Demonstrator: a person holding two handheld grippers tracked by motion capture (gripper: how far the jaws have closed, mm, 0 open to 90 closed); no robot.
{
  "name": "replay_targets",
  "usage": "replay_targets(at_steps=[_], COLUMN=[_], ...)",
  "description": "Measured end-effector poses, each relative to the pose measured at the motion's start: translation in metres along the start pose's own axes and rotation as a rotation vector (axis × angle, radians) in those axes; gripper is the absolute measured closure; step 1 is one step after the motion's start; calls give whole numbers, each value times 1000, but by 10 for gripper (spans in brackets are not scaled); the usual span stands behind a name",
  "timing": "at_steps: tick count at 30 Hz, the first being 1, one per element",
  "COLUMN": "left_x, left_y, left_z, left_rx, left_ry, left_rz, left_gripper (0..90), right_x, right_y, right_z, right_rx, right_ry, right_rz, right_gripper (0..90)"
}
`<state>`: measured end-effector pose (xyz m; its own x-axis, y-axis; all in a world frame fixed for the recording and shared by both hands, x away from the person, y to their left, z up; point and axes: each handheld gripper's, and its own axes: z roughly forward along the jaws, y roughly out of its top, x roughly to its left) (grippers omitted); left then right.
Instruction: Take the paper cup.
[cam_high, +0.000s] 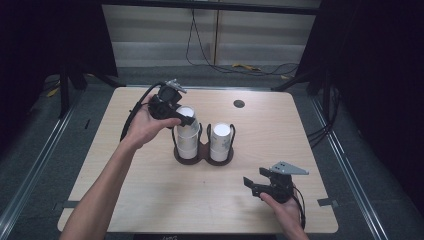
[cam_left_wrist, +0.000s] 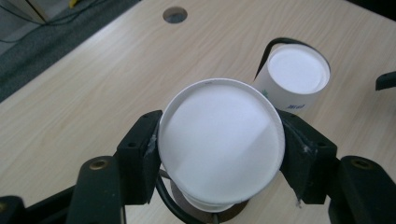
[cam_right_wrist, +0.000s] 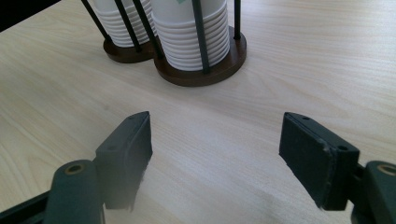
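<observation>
A dark wooden holder (cam_high: 202, 159) with black wire posts stands mid-table and carries two stacks of upside-down white paper cups. My left gripper (cam_high: 184, 120) is shut on the top cup (cam_high: 186, 114) of the left stack. In the left gripper view both pads press the sides of that cup (cam_left_wrist: 219, 144), with my left gripper (cam_left_wrist: 222, 140) around it and the stack's rims just under it. The right stack (cam_high: 220, 140) (cam_left_wrist: 296, 72) stands free beside it. My right gripper (cam_high: 251, 186) (cam_right_wrist: 217, 149) is open and empty over bare table, in front of the holder's base (cam_right_wrist: 205, 74).
A round cable hole (cam_high: 239, 103) (cam_left_wrist: 174, 15) sits in the table behind the holder. The table's front edge (cam_high: 200, 231) lies close under my right hand. Cables (cam_high: 240, 65) run across the floor beyond the far edge.
</observation>
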<state>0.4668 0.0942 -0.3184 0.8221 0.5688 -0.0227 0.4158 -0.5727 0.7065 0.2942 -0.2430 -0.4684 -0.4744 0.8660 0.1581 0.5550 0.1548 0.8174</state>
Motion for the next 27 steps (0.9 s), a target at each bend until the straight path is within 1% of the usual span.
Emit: replay_targets(at_steps=[3,5,7,8,13,14,16,20,22,23,27], left_x=[1,2,3,3,4,4,4,6,6,6,5], left_y=[1,0,-1,-1,-1,-1,-1,-1,-1,-1,-1], left_z=[-4,-6,-7,-7,-10,-11,-13,-17,-20,-21,-26], left_rx=[-18,-21,-35,-40,-60,-64,-84,-107,-128,-128,-171], left_ry=[-2,-6,-13,-10,-14,-15,-17,-19,-20,-23,-29], left_rz=[8,2,-2,-4,2,-2,-16,-17,-22,-22,-20], left_gripper=[368,368,369,369,370,370,370,370,370,370,369], right_x=[1,1,1,1,1,1,1,0,0,1,1], right_y=[0,0,0,0,0,0,0,0,0,0,0], right_z=[0,1,0,0,0,0,0,0,0,0,0], right_rx=[2,1,2,2,2,2,2,0,-1,0,-4], right_ry=[1,1,1,1,0,1,1,0,0,1,3], right_rz=[4,0,2,3,5,5,3,2,2,3,4], right_gripper=[254,254,254,254,254,254,254,253,253,253,252])
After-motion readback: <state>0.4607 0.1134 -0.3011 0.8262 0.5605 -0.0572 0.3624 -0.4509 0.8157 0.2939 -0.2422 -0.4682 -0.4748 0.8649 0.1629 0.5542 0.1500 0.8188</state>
